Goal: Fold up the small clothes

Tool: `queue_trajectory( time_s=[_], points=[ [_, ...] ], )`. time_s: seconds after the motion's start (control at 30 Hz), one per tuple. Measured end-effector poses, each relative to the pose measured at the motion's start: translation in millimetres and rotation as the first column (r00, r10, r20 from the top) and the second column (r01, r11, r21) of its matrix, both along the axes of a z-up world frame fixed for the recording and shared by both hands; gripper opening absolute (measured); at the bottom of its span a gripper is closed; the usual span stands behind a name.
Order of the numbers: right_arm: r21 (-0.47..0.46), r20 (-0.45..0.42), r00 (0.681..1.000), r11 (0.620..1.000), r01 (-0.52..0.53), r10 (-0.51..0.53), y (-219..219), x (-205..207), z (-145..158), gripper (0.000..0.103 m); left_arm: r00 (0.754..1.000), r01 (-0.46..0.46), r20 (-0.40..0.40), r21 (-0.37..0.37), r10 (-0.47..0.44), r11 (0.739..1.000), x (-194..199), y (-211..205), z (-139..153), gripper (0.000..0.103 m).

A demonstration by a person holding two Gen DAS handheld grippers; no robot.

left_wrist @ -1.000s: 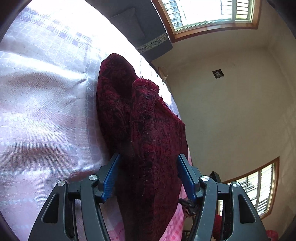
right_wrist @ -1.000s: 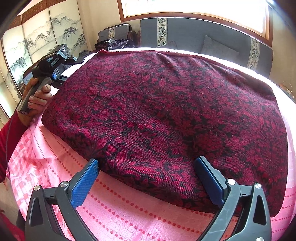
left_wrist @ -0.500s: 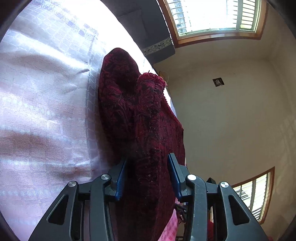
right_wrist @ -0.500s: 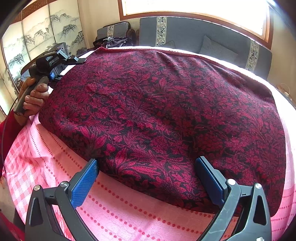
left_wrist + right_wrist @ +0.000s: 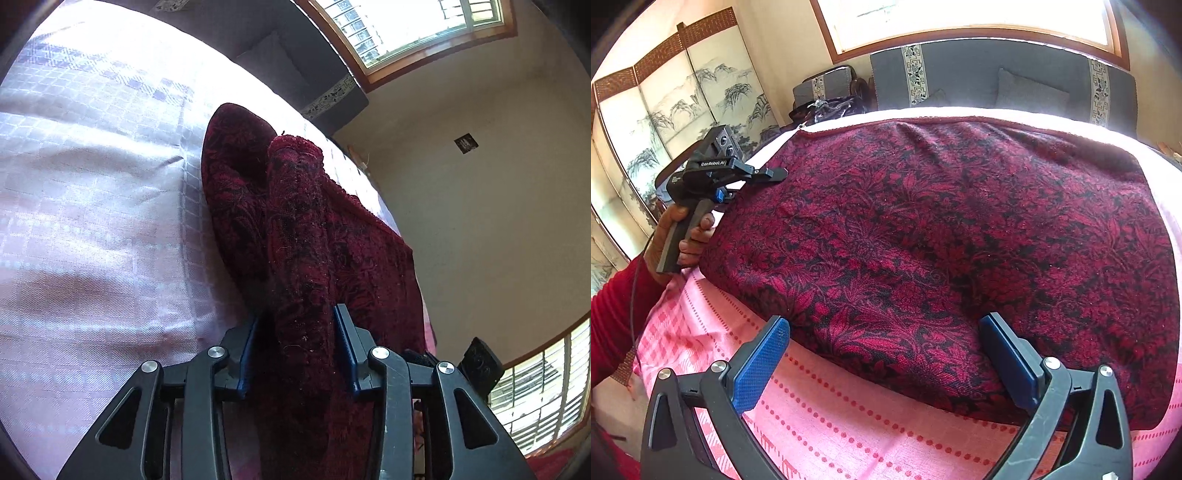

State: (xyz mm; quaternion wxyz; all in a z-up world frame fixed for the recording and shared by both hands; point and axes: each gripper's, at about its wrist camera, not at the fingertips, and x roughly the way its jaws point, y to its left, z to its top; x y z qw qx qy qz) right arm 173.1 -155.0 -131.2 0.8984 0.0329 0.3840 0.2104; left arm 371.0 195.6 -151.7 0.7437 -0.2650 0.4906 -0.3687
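Left gripper (image 5: pixel 297 349) just closed, seemingly pinching the red cloth's (image 5: pixel 942 229) bunched edge; fold can start. Right gripper (image 5: pixel 886 354) wide open, empty.

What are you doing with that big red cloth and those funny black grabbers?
A person is folding a dark red patterned cloth spread on a pink bedcover. The left hand-held gripper has bunched up one edge of the cloth; its jaws have just been closing around it. The right hand-held gripper sits wide open at the near edge, gripping nothing yet.
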Motion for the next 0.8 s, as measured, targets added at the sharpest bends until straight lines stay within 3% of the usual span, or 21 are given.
queue_trajectory(
  time_s=[0.07, 0.1, 0.13, 0.2, 0.27, 0.33, 0.4, 0.5, 0.63, 0.7, 0.8],
  points=[
    [0.030, 0.023, 0.998, 0.998, 0.049, -0.050, -8, -4, 4, 0.102, 1.000, -0.002, 0.024, 0.057, 0.000, 0.998, -4, -9, 4, 0.049],
    [0.080, 0.034, 0.997, 0.994, 0.073, -0.076, -14, -6, 7, 0.096, 0.999, -0.006, 0.034, 0.075, 0.003, 0.997, -6, -12, 6, 0.049],
    [0.165, 0.028, 0.996, 0.983, 0.074, -0.079, -19, -7, 12, 0.082, 0.999, -0.016, 0.037, 0.082, 0.013, 0.997, -7, -12, 6, 0.049],
    [0.282, 0.012, 0.996, 0.956, 0.076, -0.083, -24, 1, 26, 0.066, 0.999, -0.041, 0.027, 0.068, 0.039, 0.997, -9, -12, 5, 0.045],
    [0.288, 0.016, 0.998, 0.956, 0.060, -0.067, -20, 16, 41, 0.058, 0.998, -0.059, 0.003, 0.062, 0.058, 0.996, -12, -11, 1, 0.035],
    [0.291, 0.013, 0.999, 0.956, 0.036, -0.042, -16, 41, 54, 0.028, 0.998, -0.070, 0.016, 0.081, 0.068, 0.994, -16, -13, 5, 0.031],
    [0.290, -0.065, 0.997, 0.955, 0.057, -0.040, -14, 78, 57, 0.014, 0.996, -0.083, 0.036, 0.115, 0.079, 0.990, -22, -16, 12, 0.028],
    [0.258, -0.140, 0.987, 0.959, 0.119, -0.085, -17, 136, 49, 0.010, 0.993, -0.113, 0.038, 0.123, 0.109, 0.986, -24, -19, 24, 0.026],
    [0.210, -0.291, 0.948, 0.958, 0.195, -0.129, -22, 198, 10, 0.000, 0.993, -0.112, 0.039, 0.110, 0.108, 0.988, -31, -23, 44, 0.023],
    [0.262, -0.298, 0.948, 0.946, 0.191, -0.109, -24, 204, 3, 0.000, 0.994, -0.106, 0.033, 0.100, 0.103, 0.989, -35, -26, 57, 0.022],
    [0.254, -0.295, 0.950, 0.950, 0.182, -0.103, -22, 203, 2, 0.000, 0.997, -0.074, 0.037, 0.099, 0.070, 0.992, -39, -41, 83, 0.021]
  ],
)
